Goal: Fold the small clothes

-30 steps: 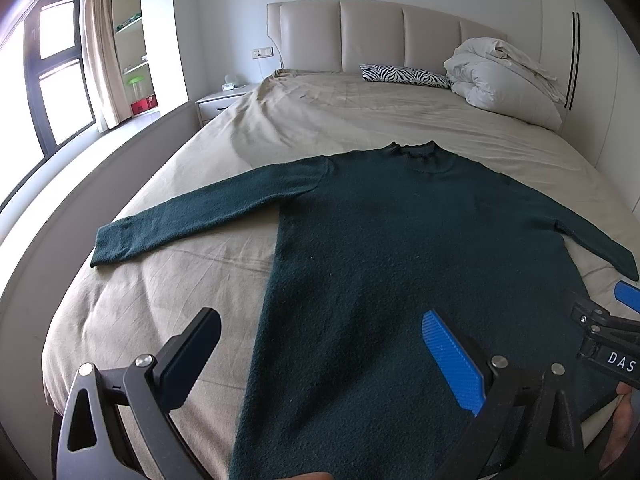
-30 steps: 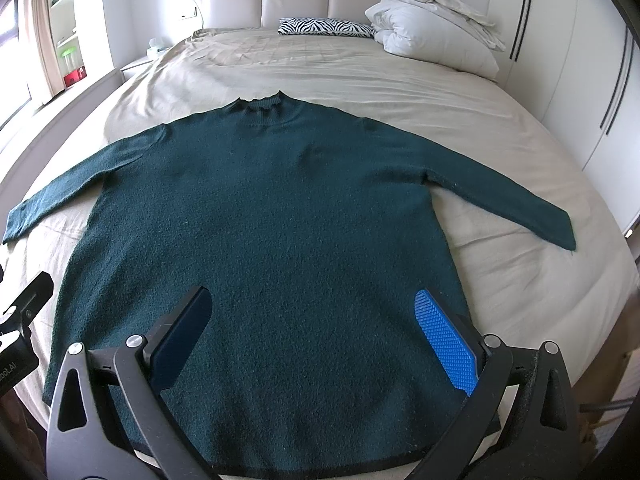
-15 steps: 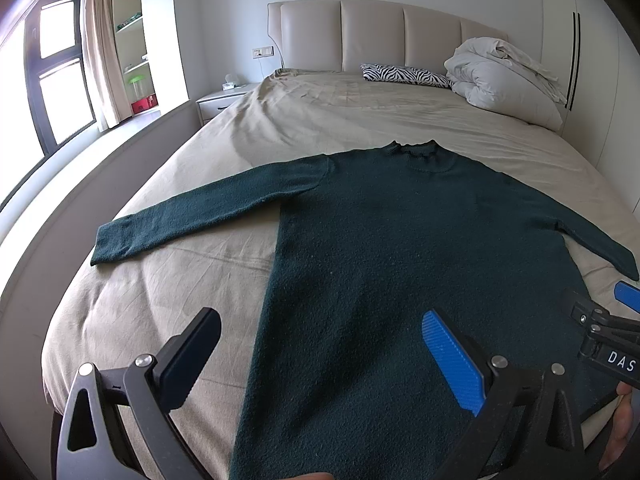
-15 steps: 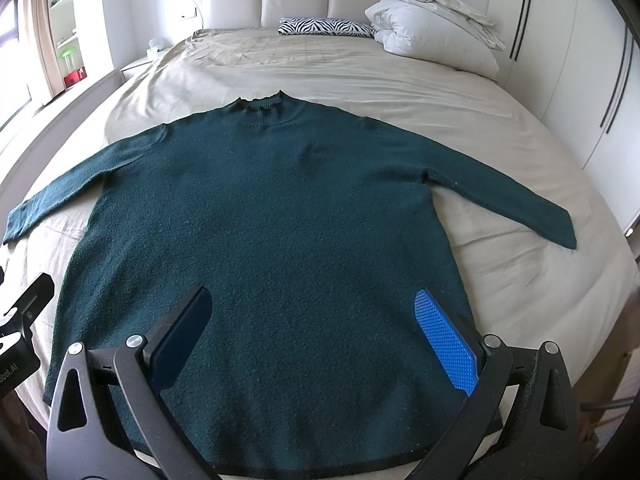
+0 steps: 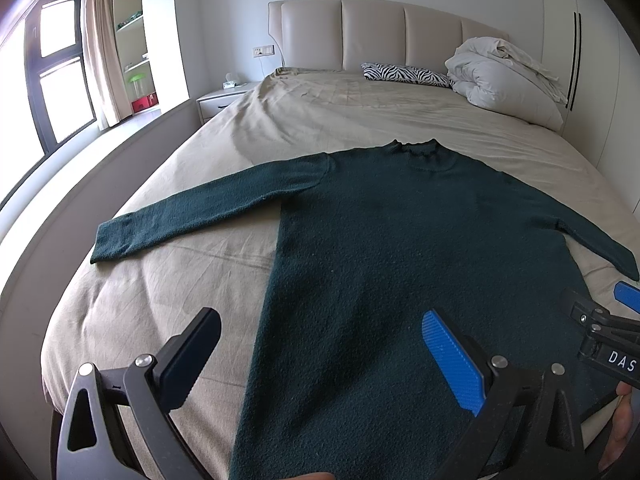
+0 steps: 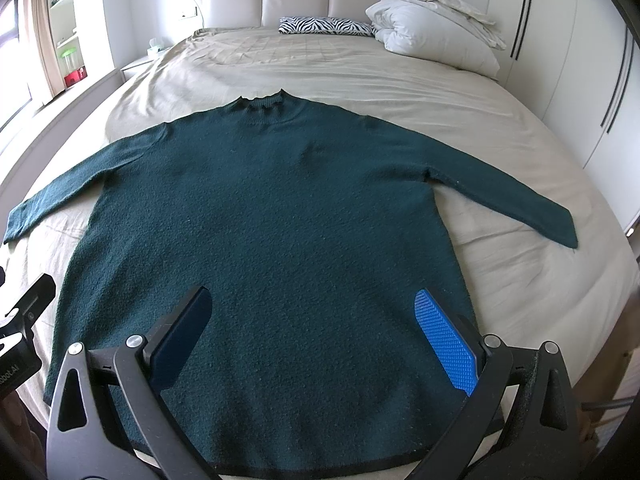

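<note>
A dark green long-sleeved sweater lies flat on the beige bed, collar toward the headboard and both sleeves spread out; it fills the right wrist view too. My left gripper is open and empty, hovering over the sweater's left side near the hem. My right gripper is open and empty above the lower middle of the sweater, near the hem. The right gripper's tip also shows at the right edge of the left wrist view.
The bed has a padded headboard, a zebra-print pillow and a bundled white duvet at its far end. A nightstand and window are at the left. White wardrobe doors stand at the right.
</note>
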A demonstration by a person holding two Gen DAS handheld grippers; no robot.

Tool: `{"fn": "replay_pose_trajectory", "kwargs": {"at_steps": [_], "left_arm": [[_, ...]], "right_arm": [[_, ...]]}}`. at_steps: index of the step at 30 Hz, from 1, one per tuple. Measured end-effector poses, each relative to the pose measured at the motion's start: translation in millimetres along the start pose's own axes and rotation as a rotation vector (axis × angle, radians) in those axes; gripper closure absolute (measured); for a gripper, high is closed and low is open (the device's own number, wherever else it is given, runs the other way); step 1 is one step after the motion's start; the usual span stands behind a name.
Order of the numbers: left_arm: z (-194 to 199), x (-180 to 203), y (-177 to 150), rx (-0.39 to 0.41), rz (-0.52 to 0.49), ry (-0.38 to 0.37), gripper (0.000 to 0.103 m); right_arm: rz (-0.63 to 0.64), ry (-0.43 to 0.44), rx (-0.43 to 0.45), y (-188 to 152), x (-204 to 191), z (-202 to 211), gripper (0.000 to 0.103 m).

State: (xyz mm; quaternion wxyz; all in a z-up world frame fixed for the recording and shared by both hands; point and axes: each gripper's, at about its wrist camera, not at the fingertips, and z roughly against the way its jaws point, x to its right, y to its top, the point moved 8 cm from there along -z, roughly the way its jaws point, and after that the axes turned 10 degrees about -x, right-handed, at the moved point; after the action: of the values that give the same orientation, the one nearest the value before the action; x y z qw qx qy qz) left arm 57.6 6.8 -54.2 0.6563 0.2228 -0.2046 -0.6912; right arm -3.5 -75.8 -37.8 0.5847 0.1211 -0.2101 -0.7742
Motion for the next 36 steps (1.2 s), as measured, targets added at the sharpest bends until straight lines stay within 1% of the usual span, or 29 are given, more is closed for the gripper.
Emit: {"fn": "replay_pose_trajectory", "kwargs": {"at_steps": [30, 34, 36], "left_arm": [[-7, -4, -9, -0.012, 0.003, -0.001, 0.0], [-12, 1, -12, -0.03, -0.003, -0.005, 0.0], [-19, 8, -10, -0.04, -0.022, -0.005, 0.0]], "right_arm": [[0.002, 0.003, -0.006, -2, -7, -4, 0.0], [-0.013, 0.019, -0.007, 2, -3, -9, 0.0], [-0.044, 0.05, 0.003, 6, 7, -12, 0.0]]}}
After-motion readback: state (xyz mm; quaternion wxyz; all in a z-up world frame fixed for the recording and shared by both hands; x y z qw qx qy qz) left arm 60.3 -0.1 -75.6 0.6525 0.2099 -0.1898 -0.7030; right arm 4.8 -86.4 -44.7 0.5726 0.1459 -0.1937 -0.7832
